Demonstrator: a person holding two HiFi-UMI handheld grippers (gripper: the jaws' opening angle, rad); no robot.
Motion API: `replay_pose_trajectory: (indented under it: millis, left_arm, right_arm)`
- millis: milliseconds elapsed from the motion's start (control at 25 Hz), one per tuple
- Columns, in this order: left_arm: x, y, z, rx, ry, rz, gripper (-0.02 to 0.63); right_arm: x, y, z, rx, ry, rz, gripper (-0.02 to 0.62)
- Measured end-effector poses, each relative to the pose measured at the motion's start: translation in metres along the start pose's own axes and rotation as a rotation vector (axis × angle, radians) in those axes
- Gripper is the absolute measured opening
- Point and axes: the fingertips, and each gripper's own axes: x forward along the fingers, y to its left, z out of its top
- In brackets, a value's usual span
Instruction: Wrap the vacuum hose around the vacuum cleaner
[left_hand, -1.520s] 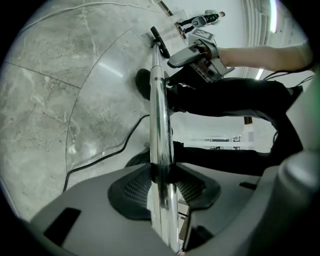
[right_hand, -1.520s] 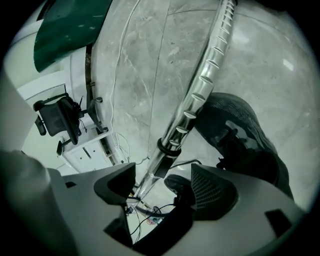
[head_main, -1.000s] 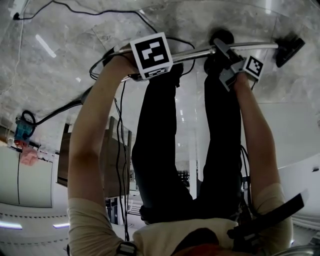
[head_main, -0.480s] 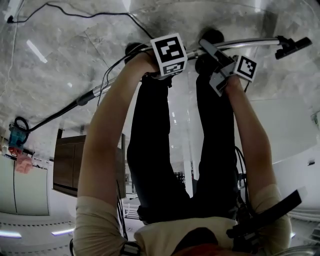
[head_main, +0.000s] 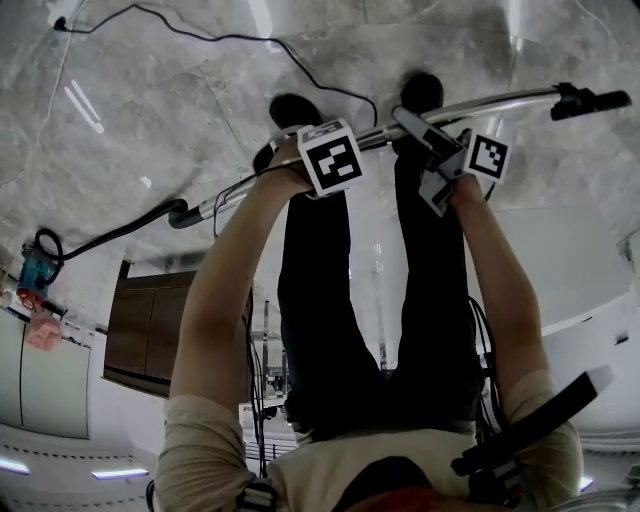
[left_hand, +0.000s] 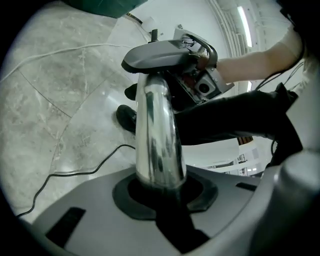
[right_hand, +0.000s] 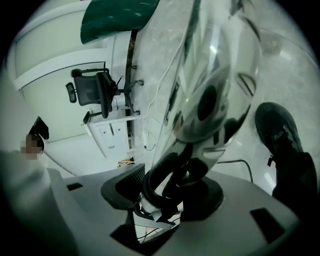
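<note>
Far left on the floor is what looks like the vacuum cleaner (head_main: 35, 268). The hose (head_main: 110, 235) trails from it to the chrome wand (head_main: 500, 100). Left gripper (left_hand: 160, 185) jaws have just been closing and pinch the wand. Right gripper (right_hand: 175, 195) likewise, further along. Two-point hold probably steadies the wand for wrapping.

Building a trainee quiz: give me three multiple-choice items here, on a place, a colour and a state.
1. In the head view, the black nozzle sits at the tube's: A) left end B) right end C) middle.
2. The tube is: A) chrome B) red C) yellow.
3. The left gripper's jaws are: A) apart, empty B) on the tube C) shut, empty.
Answers: B, it caps the right end; A, it mirrors its surroundings; B, the jaws, just closing further, clamp the tube.
</note>
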Motion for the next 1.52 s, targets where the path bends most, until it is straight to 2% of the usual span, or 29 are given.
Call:
replay_pose_trajectory:
  millis: [160, 280, 400, 520, 560, 640, 720, 760, 840, 1040, 1240, 1520]
  left_arm:
    - [-0.043, -0.039, -0.001, 0.018, -0.051, 0.062, 0.099]
    - [-0.077, -0.056, 0.000, 0.039, -0.067, 0.161, 0.098]
    - [-0.099, -0.076, -0.007, 0.051, -0.083, 0.240, 0.098]
    - [-0.112, -0.094, -0.020, 0.039, -0.116, 0.273, 0.098]
    - [-0.115, -0.097, -0.023, 0.024, -0.125, 0.280, 0.098]
    - [-0.120, -0.104, -0.027, -0.012, -0.134, 0.293, 0.098]
    - [-0.126, -0.112, -0.029, -0.038, -0.140, 0.316, 0.098]
    - [-0.131, -0.117, -0.030, -0.045, -0.144, 0.334, 0.098]
    - [-0.143, -0.129, -0.034, -0.051, -0.153, 0.375, 0.098]
    - [-0.156, -0.149, -0.038, -0.017, -0.169, 0.433, 0.098]
    - [-0.177, -0.171, -0.050, -0.011, -0.189, 0.483, 0.098]
    - [-0.256, -0.230, -0.081, -0.048, -0.260, 0.617, 0.098]
  right_arm:
    - [-0.010, 0.067, -0.017, -0.040, 0.018, 0.055, 0.210]
    - [-0.014, 0.108, -0.025, -0.054, 0.001, 0.094, 0.212]
    - [-0.018, 0.137, -0.031, -0.092, -0.009, 0.103, 0.212]
    - [-0.019, 0.155, -0.028, -0.131, -0.022, 0.151, 0.214]
    - [-0.018, 0.160, -0.030, -0.148, -0.004, 0.173, 0.242]
    - [-0.016, 0.169, -0.031, -0.116, 0.029, 0.214, 0.241]
    - [-0.018, 0.183, -0.027, -0.019, 0.011, 0.250, 0.236]
    - [-0.018, 0.193, -0.028, -0.011, 0.012, 0.250, 0.188]
    - [-0.018, 0.212, -0.040, -0.067, 0.054, 0.220, 0.101]
    - [-0.029, 0.238, -0.059, -0.115, 0.061, 0.172, 0.098]
    - [-0.029, 0.272, -0.080, -0.153, 0.080, 0.181, 0.100]
    - [-0.017, 0.381, -0.130, -0.249, 0.150, 0.167, 0.098]
